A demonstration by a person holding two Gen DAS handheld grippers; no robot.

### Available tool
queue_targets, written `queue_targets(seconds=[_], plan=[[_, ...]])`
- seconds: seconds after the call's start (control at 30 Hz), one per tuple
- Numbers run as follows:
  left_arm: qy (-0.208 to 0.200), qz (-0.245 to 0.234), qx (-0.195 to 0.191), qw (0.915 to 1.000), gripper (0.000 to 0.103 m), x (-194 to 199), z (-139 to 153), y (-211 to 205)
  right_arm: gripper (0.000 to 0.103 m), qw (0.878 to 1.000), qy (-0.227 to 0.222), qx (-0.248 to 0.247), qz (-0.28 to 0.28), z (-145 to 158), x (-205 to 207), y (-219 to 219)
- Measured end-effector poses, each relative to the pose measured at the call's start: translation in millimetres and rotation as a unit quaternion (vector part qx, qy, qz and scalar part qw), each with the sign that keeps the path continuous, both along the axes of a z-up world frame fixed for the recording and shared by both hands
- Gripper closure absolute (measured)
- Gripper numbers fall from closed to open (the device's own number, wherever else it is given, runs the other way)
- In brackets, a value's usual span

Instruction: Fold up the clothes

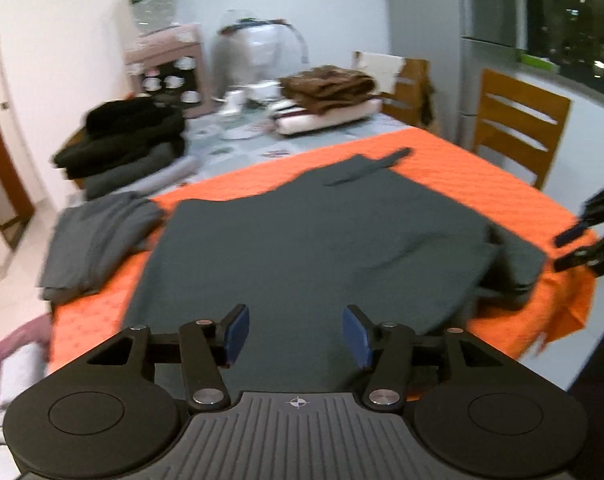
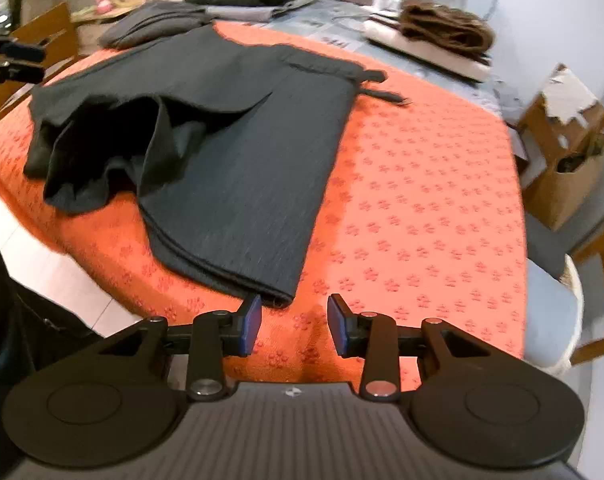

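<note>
A dark grey pair of trousers [image 1: 302, 248] lies spread on the orange cloth [image 1: 461, 172] that covers the table. In the right wrist view the same trousers [image 2: 230, 152] lie folded lengthwise, with a rumpled leg opening at the left and a drawstring at the far end. My left gripper [image 1: 296, 334] hovers open over the near edge of the garment, nothing between its blue pads. My right gripper [image 2: 294, 322] is open just short of the hem's near corner, over bare orange cloth [image 2: 421, 200]. The right gripper [image 1: 581, 244] also shows at the right edge of the left wrist view.
A folded grey garment [image 1: 98, 236] lies at the cloth's left edge. Black clothes [image 1: 130, 132] are piled behind it. A brown pile on a white cushion [image 1: 329, 92], cups and a water dispenser stand at the back. Wooden chairs [image 1: 517, 120] flank the table. A cardboard box [image 2: 565, 148] stands at right.
</note>
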State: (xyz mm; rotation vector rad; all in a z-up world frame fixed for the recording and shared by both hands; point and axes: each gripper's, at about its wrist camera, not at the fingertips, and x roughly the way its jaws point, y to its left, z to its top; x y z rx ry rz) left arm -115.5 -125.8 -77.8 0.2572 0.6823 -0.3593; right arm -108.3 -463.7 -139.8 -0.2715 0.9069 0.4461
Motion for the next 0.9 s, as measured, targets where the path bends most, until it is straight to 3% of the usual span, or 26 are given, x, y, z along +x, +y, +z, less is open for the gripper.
queue_targets(seconds=[0.2, 0.37, 0.43, 0.7, 0.77, 0.83, 0.87, 0.9], plan=[[0.022, -0.026, -0.023, 0.9992, 0.042, -12, -8, -38, 0.069, 1.0, -0.005, 0.02, 0.017, -13, 8, -6], [0.054, -0.035, -0.048, 0.9967, 0.037, -16, -19, -53, 0.071, 0.995, -0.022, 0.092, -0.028, -6, 9, -15], [0.061, -0.031, -0.047, 0.9965, 0.037, -18, -27, -57, 0.071, 0.992, -0.013, 0.113, -0.047, -8, 11, -16], [0.065, 0.038, -0.015, 0.997, 0.042, -22, -55, -73, 0.072, 0.989, -0.014, 0.1, -0.11, -27, 2, -9], [0.067, 0.065, -0.003, 0.9956, 0.05, -27, -60, -78, 0.087, 0.987, -0.017, 0.102, -0.119, -27, 1, -7], [0.068, 0.078, 0.021, 0.9943, 0.071, -32, -65, -83, 0.092, 0.987, -0.018, 0.104, -0.123, -25, 2, -6], [0.069, 0.079, 0.035, 0.9939, 0.093, -34, -68, -85, 0.093, 0.987, -0.019, 0.106, -0.123, -24, 2, -7], [0.066, 0.085, 0.045, 0.9931, 0.097, -34, -65, -85, 0.093, 0.987, -0.022, 0.105, -0.12, -21, 3, -8]])
